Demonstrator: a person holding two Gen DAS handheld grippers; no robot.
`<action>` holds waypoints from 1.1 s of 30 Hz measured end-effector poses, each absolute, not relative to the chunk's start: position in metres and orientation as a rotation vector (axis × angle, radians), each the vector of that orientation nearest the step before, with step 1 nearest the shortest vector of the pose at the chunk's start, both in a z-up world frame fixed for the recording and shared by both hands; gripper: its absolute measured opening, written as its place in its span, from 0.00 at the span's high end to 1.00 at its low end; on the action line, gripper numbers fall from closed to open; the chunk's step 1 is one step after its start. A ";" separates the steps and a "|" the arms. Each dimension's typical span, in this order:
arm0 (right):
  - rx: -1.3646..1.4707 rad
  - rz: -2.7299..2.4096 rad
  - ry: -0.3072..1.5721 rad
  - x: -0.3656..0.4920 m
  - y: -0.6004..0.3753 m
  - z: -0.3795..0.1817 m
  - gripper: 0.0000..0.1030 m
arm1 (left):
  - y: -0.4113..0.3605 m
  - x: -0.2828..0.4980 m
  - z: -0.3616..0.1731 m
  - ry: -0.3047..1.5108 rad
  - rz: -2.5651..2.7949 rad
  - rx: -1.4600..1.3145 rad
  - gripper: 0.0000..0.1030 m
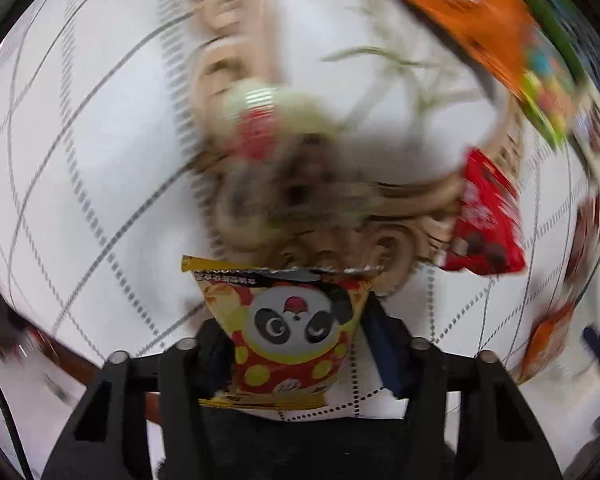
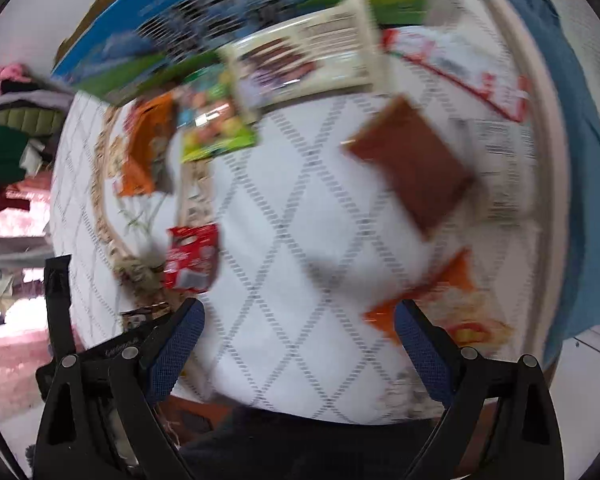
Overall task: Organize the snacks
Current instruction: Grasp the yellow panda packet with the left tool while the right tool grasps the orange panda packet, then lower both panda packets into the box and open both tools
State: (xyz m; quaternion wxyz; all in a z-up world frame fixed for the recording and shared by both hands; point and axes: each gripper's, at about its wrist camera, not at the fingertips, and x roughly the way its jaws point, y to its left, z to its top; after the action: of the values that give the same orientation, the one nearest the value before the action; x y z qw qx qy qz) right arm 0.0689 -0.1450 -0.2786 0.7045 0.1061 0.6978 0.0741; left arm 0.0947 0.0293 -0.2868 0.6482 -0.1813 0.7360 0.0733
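Left gripper (image 1: 296, 344), lower centre: closed on panda snack packet (image 1: 294, 332) above woven tray (image 1: 396, 240) — transfer step, judged. Right gripper (image 2: 300, 344), lower centre: wide open, empty — brown packet (image 2: 412, 164) upper right. Next: release into tray.

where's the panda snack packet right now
In the left wrist view the panda snack packet sits low centre, pinched between the left hand-held gripper fingers, just below the woven basket rim.

On the worktop (image 2: 300, 240), a wicker tray (image 2: 104, 184) lies left; one snack packet (image 2: 144, 148) lies in it, another (image 2: 192, 258) overlaps its right rim.
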 end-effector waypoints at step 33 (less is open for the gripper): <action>0.216 0.122 1.671 0.059 -0.176 -0.349 0.16 | -0.066 0.084 -0.306 1.678 -0.022 -0.244 0.59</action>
State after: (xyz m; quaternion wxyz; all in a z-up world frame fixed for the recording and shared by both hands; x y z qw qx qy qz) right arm 0.0585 -0.1763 -0.3491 0.6641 0.0954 0.7396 0.0539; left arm 0.0838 -0.0665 -0.3055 0.6618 -0.1077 0.7419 -0.0096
